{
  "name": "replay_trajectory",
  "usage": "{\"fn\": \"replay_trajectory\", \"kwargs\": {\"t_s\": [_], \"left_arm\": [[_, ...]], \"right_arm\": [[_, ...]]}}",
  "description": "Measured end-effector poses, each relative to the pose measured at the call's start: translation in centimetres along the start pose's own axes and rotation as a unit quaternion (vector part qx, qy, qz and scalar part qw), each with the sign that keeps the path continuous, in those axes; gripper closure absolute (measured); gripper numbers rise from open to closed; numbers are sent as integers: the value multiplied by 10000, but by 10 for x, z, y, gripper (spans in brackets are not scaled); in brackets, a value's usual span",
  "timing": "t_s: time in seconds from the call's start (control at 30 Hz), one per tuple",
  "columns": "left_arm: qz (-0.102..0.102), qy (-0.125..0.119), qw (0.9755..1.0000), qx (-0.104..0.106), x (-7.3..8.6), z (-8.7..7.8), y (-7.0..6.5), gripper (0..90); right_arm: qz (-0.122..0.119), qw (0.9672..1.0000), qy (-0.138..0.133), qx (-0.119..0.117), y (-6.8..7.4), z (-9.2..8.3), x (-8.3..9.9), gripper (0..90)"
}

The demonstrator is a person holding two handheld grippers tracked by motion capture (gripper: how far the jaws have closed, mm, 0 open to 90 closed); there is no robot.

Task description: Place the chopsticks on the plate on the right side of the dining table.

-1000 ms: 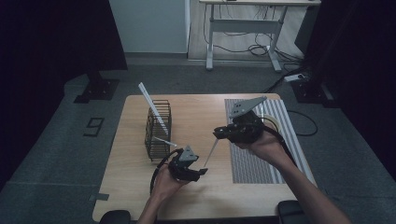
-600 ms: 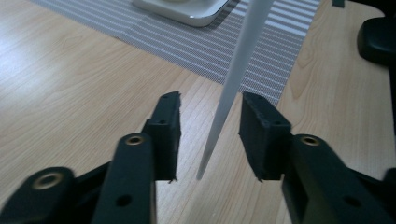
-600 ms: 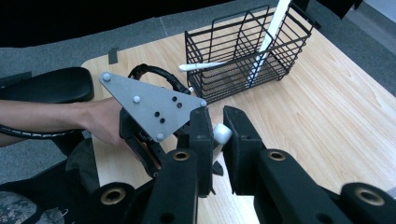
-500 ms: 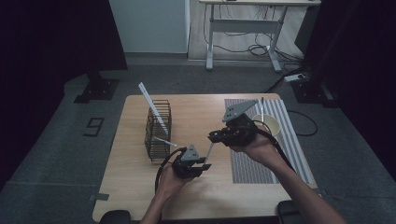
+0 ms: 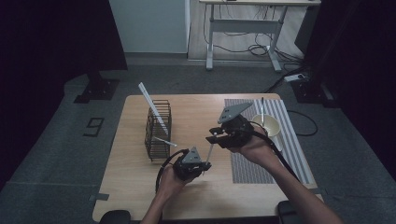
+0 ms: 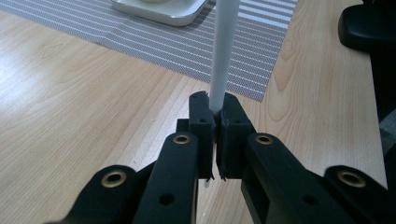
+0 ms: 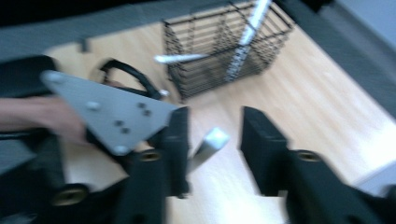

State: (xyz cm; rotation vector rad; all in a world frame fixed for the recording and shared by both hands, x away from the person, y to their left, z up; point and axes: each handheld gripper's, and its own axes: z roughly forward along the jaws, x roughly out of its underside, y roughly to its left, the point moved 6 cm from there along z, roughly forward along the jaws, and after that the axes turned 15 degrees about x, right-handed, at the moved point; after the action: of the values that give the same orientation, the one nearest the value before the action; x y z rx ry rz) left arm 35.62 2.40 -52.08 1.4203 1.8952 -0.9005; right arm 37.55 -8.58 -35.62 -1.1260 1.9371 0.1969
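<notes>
Between the two tools, above the middle of the worktop (image 5: 196, 116), a thin white stick (image 5: 209, 150) stands tilted, its lower end clamped in the left tool (image 5: 198, 164) and its upper end reaching up to the right tool (image 5: 215, 135). Seen from the left gripper view, the black jaws are pressed tight on the stick (image 6: 222, 56), which rises straight out of them. The right gripper view is blurred, but its jaws stand wide apart with the stick's flat end (image 7: 205, 148) in the gap, close to one jaw and not gripped. It looks light, rigid and smooth, probably plastic, so it should lift with little force but could slide or pivot in a loose grip; a hold well in from the tip, square across its width, seems safest, and too hard a squeeze at the far end might bend it. Left of the tools stands a black wire basket (image 5: 158, 135) holding a long white stick that leans out of its top and a shorter one poking through its side. Right of them, a striped mat (image 5: 252, 163) carries a pale bowl (image 5: 267, 125) with a thin utensil standing in it.
</notes>
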Motion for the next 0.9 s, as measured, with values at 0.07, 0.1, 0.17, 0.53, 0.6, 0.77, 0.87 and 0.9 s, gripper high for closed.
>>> {"fn": "replay_trajectory", "kwargs": {"t_s": [0.07, 0.1, 0.17, 0.53, 0.6, 0.77, 0.87, 0.9], "left_arm": [[-9, 19, 10000, 11, -1, -1, -1, 863], [-11, 22, 10000, 14, -1, -1, -1, 863], [-15, 5, 10000, 23, -1, -3, -1, 863], [47, 42, 10000, -56, 1, -13, 1, 863], [62, 33, 10000, -59, 1, -16, 1, 863], [121, 4, 9999, -39, -1, -21, 0, 863], [171, -12, 9999, 26, -2, -24, -1, 863], [178, -12, 9998, 48, -3, -25, -1, 863]], "right_arm": [[-100, 9995, 23, 297, -1, 3, 1, 471], [-143, 9990, 29, 422, -2, 5, 2, 437], [-198, 9981, 30, 587, -3, 7, 2, 378], [-55, 9950, 117, 992, -24, 9, 18, 310], [26, 9947, 141, 1020, -29, 10, 23, 310], [179, 9937, 206, 1089, -39, 9, 35, 310], [264, 9930, 211, 1130, -44, 9, 41, 310], [308, 9928, 221, 1140, -45, 8, 43, 310]]}}
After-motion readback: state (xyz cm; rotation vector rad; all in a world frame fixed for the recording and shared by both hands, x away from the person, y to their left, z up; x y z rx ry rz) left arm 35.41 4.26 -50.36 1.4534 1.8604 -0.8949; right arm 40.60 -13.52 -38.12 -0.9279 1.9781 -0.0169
